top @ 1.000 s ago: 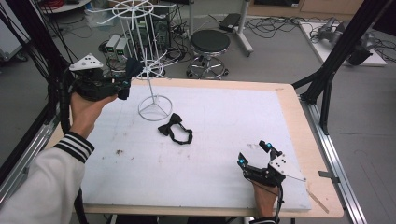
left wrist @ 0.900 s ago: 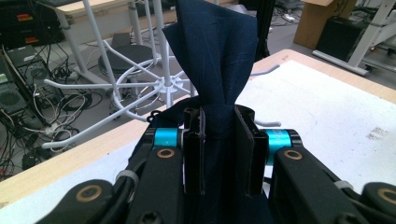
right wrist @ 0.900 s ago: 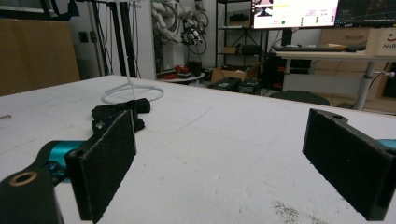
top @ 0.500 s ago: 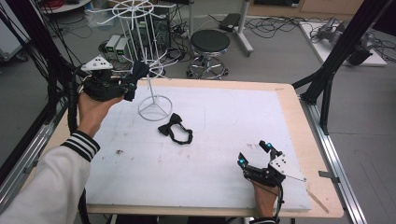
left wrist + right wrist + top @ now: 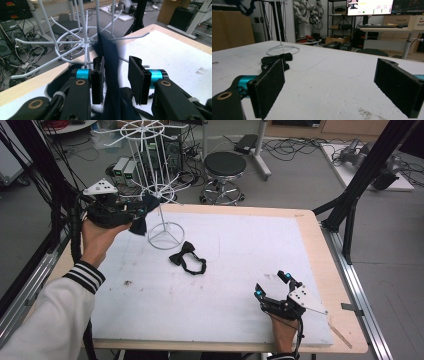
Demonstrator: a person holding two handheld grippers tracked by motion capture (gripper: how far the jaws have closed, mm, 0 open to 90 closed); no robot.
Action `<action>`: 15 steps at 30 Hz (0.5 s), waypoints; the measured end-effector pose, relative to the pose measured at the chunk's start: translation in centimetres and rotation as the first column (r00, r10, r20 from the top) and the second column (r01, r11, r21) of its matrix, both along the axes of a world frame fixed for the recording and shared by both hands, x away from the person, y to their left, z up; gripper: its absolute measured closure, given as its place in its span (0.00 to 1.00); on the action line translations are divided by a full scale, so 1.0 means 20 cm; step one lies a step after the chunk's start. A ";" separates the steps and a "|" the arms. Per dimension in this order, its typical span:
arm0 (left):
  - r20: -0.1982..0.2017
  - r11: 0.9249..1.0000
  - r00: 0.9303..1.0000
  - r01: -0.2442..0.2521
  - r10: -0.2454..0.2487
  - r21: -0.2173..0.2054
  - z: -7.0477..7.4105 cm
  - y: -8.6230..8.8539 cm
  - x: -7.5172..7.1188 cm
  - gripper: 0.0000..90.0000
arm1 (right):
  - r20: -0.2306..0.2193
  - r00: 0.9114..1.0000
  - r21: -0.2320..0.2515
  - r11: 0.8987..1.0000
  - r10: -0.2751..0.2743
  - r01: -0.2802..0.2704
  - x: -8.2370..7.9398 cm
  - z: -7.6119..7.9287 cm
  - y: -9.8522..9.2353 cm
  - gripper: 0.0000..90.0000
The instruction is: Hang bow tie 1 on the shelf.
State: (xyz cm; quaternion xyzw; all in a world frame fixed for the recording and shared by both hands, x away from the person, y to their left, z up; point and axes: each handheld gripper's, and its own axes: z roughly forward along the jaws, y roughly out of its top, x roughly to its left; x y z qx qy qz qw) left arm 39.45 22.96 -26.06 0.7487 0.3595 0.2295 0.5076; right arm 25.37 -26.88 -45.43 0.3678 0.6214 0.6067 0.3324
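Note:
A white wire display rack (image 5: 160, 215) stands at the back left of the white mat (image 5: 240, 250). My left gripper (image 5: 143, 208) is raised beside the rack's lower ring of hooks (image 5: 85, 41). Its jaws stand apart, open. A dark navy bow tie (image 5: 110, 75) hangs between them from the hooks, brushing the left pad (image 5: 98, 75); the same bow tie (image 5: 139, 223) dangles by the rack pole. A black bow tie (image 5: 187, 259) lies on the mat in front of the rack base and shows as a low dark bundle (image 5: 275, 61). My right gripper (image 5: 272, 284) rests open near the front right edge.
A black stool (image 5: 225, 165), computer boxes and cables sit on the floor behind the table. Black frame legs (image 5: 357, 195) rise at the right. The table's wooden edge (image 5: 320, 250) borders the mat. Desks and a monitor (image 5: 369, 6) show far behind.
My left gripper has moved right, up to the rack's hooks, carrying the navy bow tie, which now hangs lower beside the pole. The right gripper has stayed still.

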 end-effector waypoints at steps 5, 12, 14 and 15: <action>0.018 1.000 1.000 -0.011 0.011 -0.013 0.00 0.00 0.00 0.55 | -0.001 1.000 0.001 1.000 0.000 0.000 0.00 0.00 0.00 0.10; 0.085 0.999 0.996 0.014 -0.010 -0.048 -0.02 0.03 -0.04 0.31 | 0.000 1.000 -0.002 1.000 0.000 0.000 0.00 0.00 0.00 0.10; 0.101 0.998 0.995 0.028 -0.023 -0.048 -0.02 0.04 -0.05 0.26 | -0.003 1.000 0.001 1.000 -0.002 0.002 0.00 0.00 0.00 0.10; 0.121 0.998 0.992 0.036 -0.030 -0.046 -0.02 0.05 -0.06 0.24 | 0.000 1.000 0.000 1.000 -0.003 0.003 0.00 0.00 0.00 0.10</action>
